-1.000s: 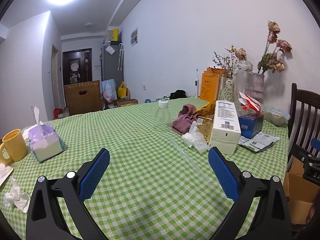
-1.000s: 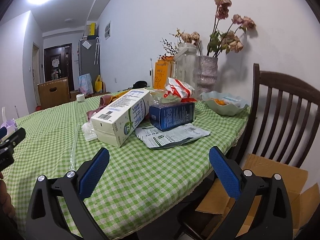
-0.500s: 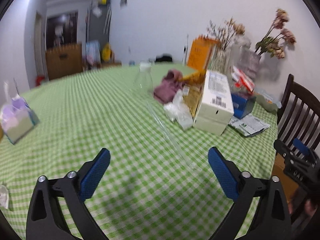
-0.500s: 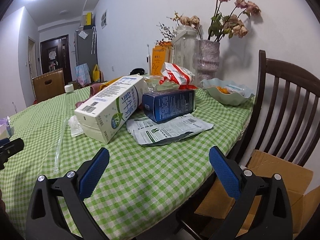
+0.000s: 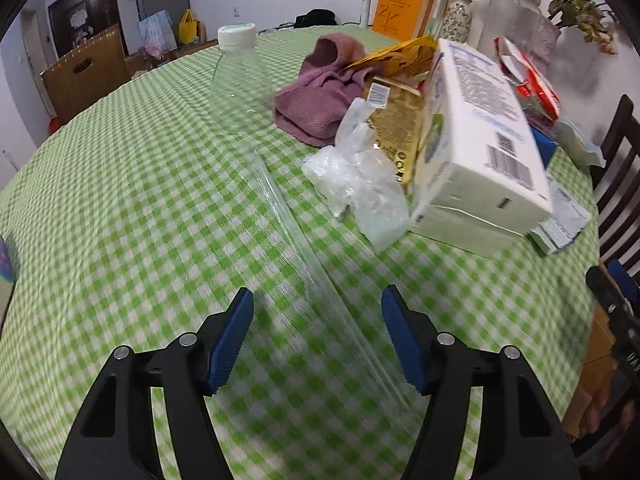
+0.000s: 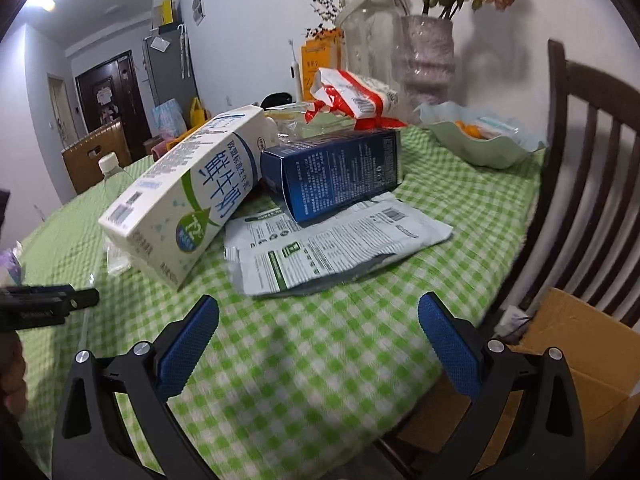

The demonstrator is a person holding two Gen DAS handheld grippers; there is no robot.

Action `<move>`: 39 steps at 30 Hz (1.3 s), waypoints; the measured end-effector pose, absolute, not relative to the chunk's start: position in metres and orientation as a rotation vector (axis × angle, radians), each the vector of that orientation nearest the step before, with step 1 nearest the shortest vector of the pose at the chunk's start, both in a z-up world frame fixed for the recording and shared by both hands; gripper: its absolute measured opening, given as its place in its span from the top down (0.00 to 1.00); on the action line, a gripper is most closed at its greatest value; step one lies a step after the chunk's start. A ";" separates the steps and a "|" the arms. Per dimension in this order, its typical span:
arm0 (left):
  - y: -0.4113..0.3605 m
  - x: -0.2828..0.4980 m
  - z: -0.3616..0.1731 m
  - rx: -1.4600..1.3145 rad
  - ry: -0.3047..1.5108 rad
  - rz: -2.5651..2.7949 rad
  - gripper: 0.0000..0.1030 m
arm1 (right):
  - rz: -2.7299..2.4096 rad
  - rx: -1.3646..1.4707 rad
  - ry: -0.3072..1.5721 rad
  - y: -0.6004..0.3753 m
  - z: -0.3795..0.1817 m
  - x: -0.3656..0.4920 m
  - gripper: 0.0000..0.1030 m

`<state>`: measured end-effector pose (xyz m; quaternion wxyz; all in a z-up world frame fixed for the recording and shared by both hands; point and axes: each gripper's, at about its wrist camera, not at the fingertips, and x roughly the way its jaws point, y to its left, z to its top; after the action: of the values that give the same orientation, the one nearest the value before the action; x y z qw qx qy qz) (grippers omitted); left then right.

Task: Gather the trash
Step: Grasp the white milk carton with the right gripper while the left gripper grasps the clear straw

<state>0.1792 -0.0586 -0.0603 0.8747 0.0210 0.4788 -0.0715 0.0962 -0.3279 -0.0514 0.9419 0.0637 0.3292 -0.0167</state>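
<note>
Clear plastic sleeve point(image 5: 304, 240) lies flat between my closing left gripper point(image 5: 318, 316), while my right gripper point(image 6: 318, 328) hangs open near the flattened packet point(image 6: 336, 244).

This is a lived-in home, a dining area open to an entry hall. A table under a green checked cloth point(image 6: 460, 216) holds household clutter: a milk carton point(image 6: 188, 196), a plastic bottle point(image 5: 238, 80), a pink cloth point(image 5: 320, 96) and a bowl of fruit point(image 6: 480, 140). Vases of dried flowers point(image 6: 428, 60) stand against the white wall, beside a dark wooden dining chair point(image 6: 592, 184). Farther back are a dark front door point(image 6: 108, 100), a grey cabinet point(image 6: 170, 68) and shopping bags point(image 5: 188, 26) on the floor.
</note>
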 end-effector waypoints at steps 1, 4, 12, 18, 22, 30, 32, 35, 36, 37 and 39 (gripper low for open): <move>-0.059 0.182 -0.063 0.050 1.007 -0.158 0.44 | -0.020 0.151 0.679 -0.329 -0.051 0.101 0.06; -0.060 0.187 -0.064 0.095 1.001 -0.159 0.52 | 0.022 0.166 0.686 -0.323 -0.045 0.111 0.06; -0.037 0.216 -0.054 0.006 1.011 -0.166 0.98 | 0.083 0.173 0.673 -0.285 -0.024 0.145 0.06; -0.004 0.218 -0.021 -0.086 0.938 -0.177 0.98 | 0.067 0.164 0.720 -0.248 -0.010 0.186 0.06; 0.017 0.215 0.004 -0.120 0.876 -0.180 0.97 | 0.020 0.083 0.768 -0.222 -0.011 0.220 0.06; 0.027 0.205 0.017 -0.144 0.822 -0.184 0.97 | -0.033 0.110 0.866 -0.211 -0.010 0.255 0.06; 0.028 0.205 0.017 -0.151 0.817 -0.190 0.98 | -0.044 0.078 0.889 -0.205 -0.011 0.261 0.06; 0.028 0.203 0.020 -0.160 0.805 -0.196 0.97 | -0.060 0.018 0.929 -0.200 -0.020 0.264 0.12; 0.029 0.202 0.021 -0.164 0.802 -0.200 0.98 | -0.042 0.014 0.941 -0.203 -0.023 0.260 0.15; 0.030 0.199 0.023 -0.167 0.799 -0.205 0.97 | -0.024 0.026 0.938 -0.206 -0.022 0.255 0.17; 0.031 0.195 0.025 -0.165 0.789 -0.207 0.97 | 0.026 0.060 0.951 -0.215 -0.019 0.244 0.21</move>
<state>0.1950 0.0305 0.0254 0.9147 -0.0803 0.3830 -0.1005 0.2438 -0.2150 -0.0187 0.8886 0.0288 0.4576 0.0123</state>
